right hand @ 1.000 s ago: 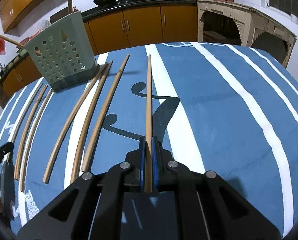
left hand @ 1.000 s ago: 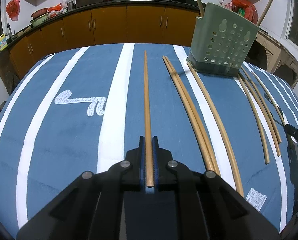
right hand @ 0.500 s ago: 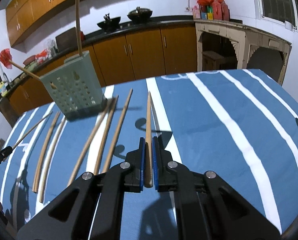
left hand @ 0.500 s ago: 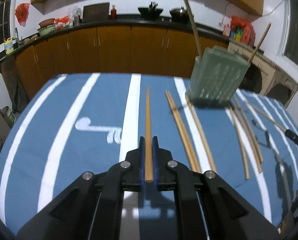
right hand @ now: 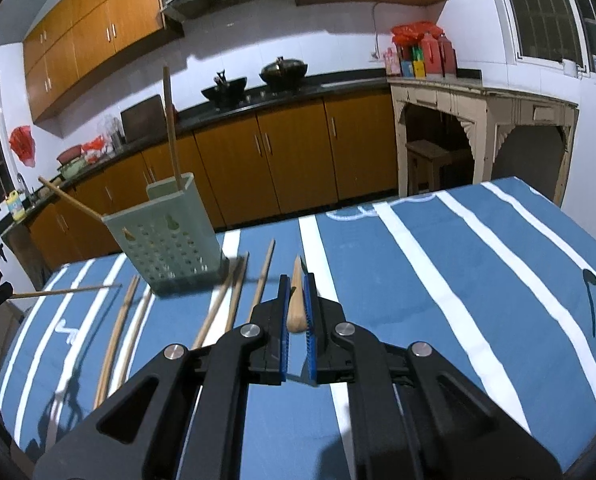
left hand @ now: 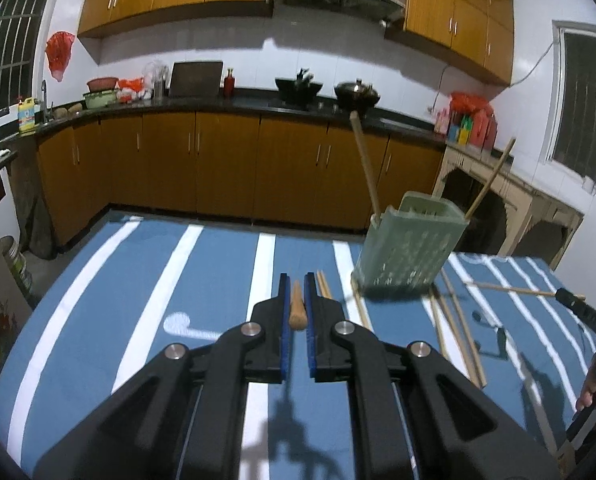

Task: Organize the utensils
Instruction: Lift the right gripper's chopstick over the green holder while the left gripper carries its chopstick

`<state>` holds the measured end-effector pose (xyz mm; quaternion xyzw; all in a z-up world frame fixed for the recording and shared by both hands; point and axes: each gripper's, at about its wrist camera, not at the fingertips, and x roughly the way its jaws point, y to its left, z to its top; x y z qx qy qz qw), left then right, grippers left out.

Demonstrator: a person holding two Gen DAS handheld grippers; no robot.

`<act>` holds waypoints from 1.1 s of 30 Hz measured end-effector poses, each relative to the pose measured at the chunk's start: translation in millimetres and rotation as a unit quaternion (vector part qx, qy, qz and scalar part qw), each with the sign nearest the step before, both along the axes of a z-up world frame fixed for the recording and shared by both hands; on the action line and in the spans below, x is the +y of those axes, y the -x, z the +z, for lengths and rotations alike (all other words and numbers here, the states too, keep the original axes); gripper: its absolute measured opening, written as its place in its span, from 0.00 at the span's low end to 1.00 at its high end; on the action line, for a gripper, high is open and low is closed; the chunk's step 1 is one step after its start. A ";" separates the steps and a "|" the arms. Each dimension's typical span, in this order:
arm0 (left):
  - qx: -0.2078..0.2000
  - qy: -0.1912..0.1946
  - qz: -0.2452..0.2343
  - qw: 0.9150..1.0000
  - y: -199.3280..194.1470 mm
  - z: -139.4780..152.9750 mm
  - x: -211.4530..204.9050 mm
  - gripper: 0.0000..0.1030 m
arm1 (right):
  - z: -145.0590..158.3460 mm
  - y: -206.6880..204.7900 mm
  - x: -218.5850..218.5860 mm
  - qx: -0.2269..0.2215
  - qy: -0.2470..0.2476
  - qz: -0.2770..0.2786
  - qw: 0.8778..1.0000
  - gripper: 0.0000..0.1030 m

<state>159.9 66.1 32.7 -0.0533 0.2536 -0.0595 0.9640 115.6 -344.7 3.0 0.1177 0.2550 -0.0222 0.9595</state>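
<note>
both grippers pinch a chopstick lengthwise along the fingers: left gripper [left hand: 296, 304] has the green holder [left hand: 408, 248] ahead to its right, right gripper [right hand: 296, 304] ahead to its left.

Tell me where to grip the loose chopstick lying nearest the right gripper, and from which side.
Take that chopstick at its near, thicker end, coming from above with the jaws straddling it. It lies flat on the tablecloth, running away toward the holder, slightly apart from its neighbours.
</note>
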 end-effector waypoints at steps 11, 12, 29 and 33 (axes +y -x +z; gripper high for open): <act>-0.039 0.019 0.007 0.999 2.0 30.1 4.8 0.08 | 17.1 1.4 1.2 -0.027 -0.011 0.007 1.000 0.07; -0.040 0.019 0.007 0.999 1.9 31.3 4.8 0.08 | 17.9 1.2 0.8 -0.028 -0.011 0.008 1.000 0.07; -0.109 0.025 -0.030 0.993 -6.5 99.9 -26.4 0.08 | 95.9 -15.6 26.5 -0.112 -0.016 0.068 0.991 0.07; -0.128 0.039 -0.036 0.990 -12.1 117.4 -37.5 0.08 | 115.4 -17.5 36.9 -0.139 -0.025 0.086 0.986 0.07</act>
